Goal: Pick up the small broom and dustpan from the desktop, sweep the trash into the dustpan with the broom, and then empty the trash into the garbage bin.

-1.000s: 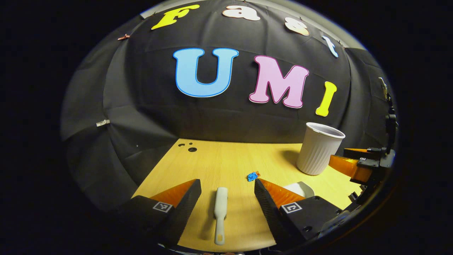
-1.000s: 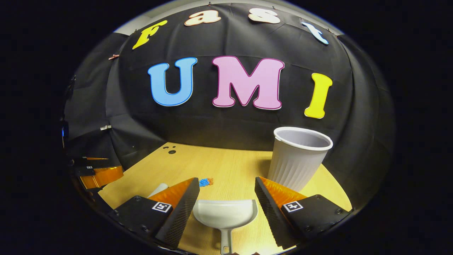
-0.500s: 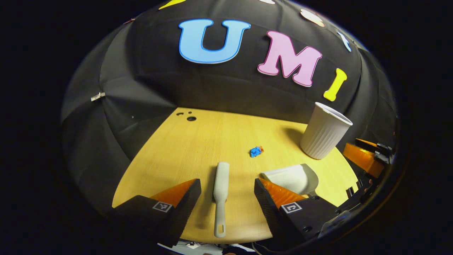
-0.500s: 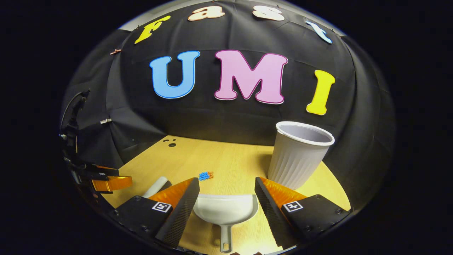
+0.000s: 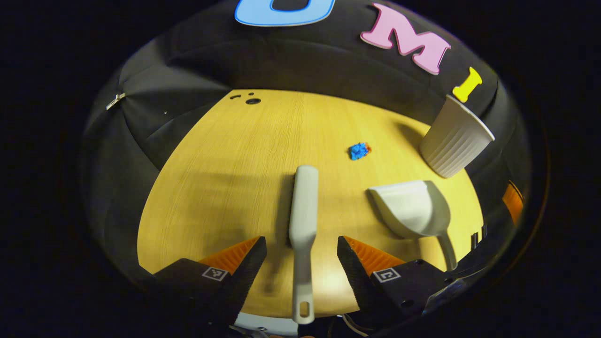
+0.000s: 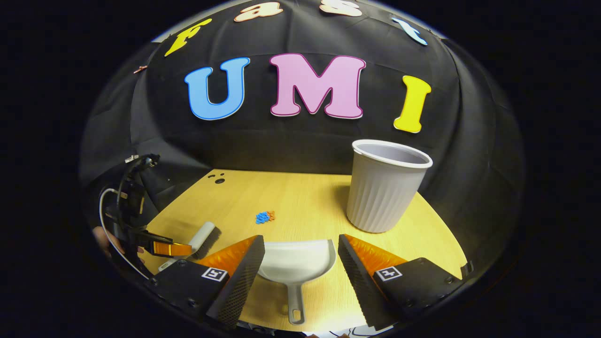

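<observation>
A small grey broom [image 5: 303, 220] lies flat on the wooden desktop [image 5: 225, 178], its handle running toward me between the open fingers of my left gripper [image 5: 301, 246], which hovers above it without touching. To the right lies the white dustpan [image 5: 413, 209]. In the right gripper view the dustpan [image 6: 296, 262] sits between the spread fingers of my right gripper [image 6: 300, 244], handle pointing toward me, untouched. Blue and orange trash bits [image 6: 264, 217] lie ahead of the pan; the same trash [image 5: 359, 150] lies beyond the broom. My left gripper [image 6: 159, 244] stands over the broom [image 6: 202, 239].
A white ribbed bin [image 6: 387, 190] stands upright at the back right of the desktop; it also shows as the bin [image 5: 454, 138] in the left gripper view. Small dark holes [image 5: 252, 100] mark the far left corner. Black cloth walls close off the back and sides.
My left gripper has risen and tilted downward over the broom, so more desktop shows. My right gripper has lifted slightly over the dustpan. Both stay open; broom and dustpan lie unmoved.
</observation>
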The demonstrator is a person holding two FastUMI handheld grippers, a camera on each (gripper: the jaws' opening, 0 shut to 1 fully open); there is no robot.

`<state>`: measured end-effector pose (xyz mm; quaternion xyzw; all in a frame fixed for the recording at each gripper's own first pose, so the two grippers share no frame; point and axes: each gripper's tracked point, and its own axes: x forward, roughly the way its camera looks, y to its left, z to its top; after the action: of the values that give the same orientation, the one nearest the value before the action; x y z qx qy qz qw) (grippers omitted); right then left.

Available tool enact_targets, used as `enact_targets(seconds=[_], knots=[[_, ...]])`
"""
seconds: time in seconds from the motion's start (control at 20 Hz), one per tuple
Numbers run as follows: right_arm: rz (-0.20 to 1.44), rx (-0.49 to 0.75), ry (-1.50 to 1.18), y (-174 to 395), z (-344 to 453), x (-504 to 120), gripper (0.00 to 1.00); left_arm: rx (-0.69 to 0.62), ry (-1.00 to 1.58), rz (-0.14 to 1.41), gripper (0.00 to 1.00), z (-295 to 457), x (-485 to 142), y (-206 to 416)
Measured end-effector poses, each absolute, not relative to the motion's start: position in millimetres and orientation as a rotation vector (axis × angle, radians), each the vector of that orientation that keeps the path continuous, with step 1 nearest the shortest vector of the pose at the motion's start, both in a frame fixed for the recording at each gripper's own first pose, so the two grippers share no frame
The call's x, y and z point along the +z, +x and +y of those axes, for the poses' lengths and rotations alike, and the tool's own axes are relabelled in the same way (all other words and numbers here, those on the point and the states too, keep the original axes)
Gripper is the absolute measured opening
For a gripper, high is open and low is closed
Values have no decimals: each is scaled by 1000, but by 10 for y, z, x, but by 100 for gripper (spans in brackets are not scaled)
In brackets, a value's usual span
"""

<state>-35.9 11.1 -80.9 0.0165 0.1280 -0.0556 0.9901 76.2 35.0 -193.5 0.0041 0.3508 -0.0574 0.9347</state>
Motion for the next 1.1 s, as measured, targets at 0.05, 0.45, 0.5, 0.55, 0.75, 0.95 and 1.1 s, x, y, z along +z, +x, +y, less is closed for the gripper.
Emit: enact_targets(seconds=[0.05,0.45,0.5,0.55,0.75,0.95,1.1], knots=[[261,-123,37,-397,83,-832,98,-111,-1,740,96,358,-1992,805],[318,-166,60,-653,140,-1045,98,-135,106,891,95,320,-2440,966],[326,-166,59,-685,166,-1067,98,-139,133,892,94,318,-2465,976],[333,-165,59,-705,177,-1090,98,-146,154,892,93,295,-2482,995],[360,-168,54,-752,239,-1189,98,-157,215,883,83,245,-2532,1072],[382,-168,62,-789,280,-1254,98,-124,184,861,61,278,-2535,1087],[399,-172,97,-723,279,-1287,98,-132,183,826,43,306,-2540,1079]])
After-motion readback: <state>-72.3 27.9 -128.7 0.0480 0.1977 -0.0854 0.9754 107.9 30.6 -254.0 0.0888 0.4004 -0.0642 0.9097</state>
